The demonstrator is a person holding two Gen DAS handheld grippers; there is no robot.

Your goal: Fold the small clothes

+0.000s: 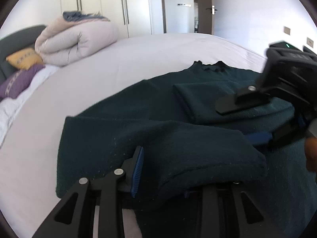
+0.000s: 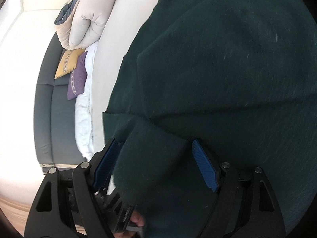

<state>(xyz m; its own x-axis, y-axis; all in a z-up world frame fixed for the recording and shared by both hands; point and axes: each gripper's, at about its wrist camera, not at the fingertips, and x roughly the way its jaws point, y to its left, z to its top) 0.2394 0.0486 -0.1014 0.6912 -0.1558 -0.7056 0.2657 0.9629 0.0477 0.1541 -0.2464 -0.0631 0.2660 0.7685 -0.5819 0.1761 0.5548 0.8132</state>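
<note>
The dark green sweater (image 1: 122, 123) lies spread on the bed's pale sheet (image 1: 122, 67), collar toward the far side, one sleeve already laid across its chest and a thick fold of its near part bunched over the left gripper (image 1: 190, 170). That gripper's jaws stand partly apart with the fold draped between them; only one blue pad shows, so I cannot say the cloth is pinched. The right gripper (image 2: 156, 170) has its jaws wide apart, a hump of the knit rising between the pads without being squeezed. The risk, as I judge it, is that the heavy knit slides off the loosened left jaws and the fold slumps crooked, or that the right claw closes on more than one layer and drags the tucked sleeve askew. A rolled duvet (image 1: 79, 41) and a yellow cushion (image 1: 23, 59) and a purple cushion (image 1: 17, 81) sit at the headboard; wardrobe doors (image 1: 103, 4) and an open door stand beyond.
</note>
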